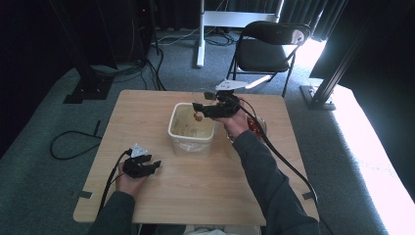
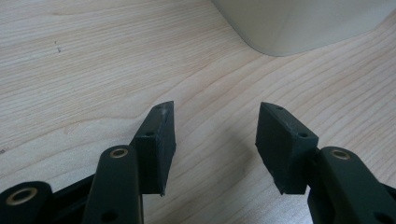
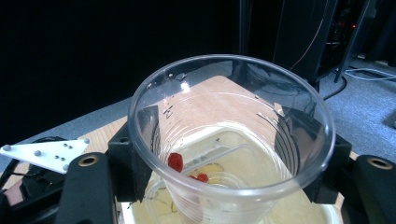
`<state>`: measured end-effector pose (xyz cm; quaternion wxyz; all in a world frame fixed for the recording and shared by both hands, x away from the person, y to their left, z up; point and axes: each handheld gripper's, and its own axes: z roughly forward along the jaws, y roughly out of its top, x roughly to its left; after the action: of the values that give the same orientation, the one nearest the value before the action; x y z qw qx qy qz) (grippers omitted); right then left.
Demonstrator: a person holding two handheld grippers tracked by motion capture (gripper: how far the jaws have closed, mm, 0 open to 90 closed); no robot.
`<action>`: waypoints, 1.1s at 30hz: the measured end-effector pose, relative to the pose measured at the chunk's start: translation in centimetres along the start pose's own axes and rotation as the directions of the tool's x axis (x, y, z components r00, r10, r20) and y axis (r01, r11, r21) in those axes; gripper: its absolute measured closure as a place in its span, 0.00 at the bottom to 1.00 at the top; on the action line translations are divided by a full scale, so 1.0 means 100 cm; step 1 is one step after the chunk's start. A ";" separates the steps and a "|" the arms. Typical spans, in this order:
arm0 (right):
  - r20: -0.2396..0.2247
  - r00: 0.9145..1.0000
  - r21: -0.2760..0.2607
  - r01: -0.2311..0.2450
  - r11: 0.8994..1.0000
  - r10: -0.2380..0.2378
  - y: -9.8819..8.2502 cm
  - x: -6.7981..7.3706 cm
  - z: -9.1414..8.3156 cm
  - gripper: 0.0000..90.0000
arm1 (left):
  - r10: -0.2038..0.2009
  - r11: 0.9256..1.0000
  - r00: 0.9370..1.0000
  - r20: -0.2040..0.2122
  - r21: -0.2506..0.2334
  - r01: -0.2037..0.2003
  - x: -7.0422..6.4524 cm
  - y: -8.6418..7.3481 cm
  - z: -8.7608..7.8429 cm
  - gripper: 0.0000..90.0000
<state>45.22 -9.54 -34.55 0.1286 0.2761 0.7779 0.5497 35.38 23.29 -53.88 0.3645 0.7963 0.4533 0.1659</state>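
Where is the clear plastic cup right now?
The cup sits between the jaws of the right tool, held over the white tub at the table's far middle; the right gripper view shows red bits inside it.

Clear ribbed cup (image 3: 232, 140), red bits (image 3: 175, 161) inside, cream tub (image 1: 191, 128), pale wood-grain table (image 1: 147, 112)
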 end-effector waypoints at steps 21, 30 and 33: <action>0.063 0.997 0.041 0.051 0.998 -0.053 -0.002 0.008 -0.011 0.15 | 0.001 1.000 1.000 0.001 0.001 -0.001 0.000 0.000 0.000 0.54; 0.092 0.995 0.034 0.047 0.998 -0.050 -0.013 0.003 -0.029 0.19 | 0.000 1.000 1.000 0.000 0.001 0.000 0.000 0.000 0.000 0.54; 0.105 0.993 0.042 0.057 0.997 -0.061 -0.016 0.004 -0.035 0.22 | -0.001 1.000 1.000 0.001 0.001 0.001 0.000 0.000 0.001 0.54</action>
<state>42.69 -12.45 -34.74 0.1807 0.2843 0.7884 0.5148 35.40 23.27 -53.94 0.3643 0.7963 0.4538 0.1651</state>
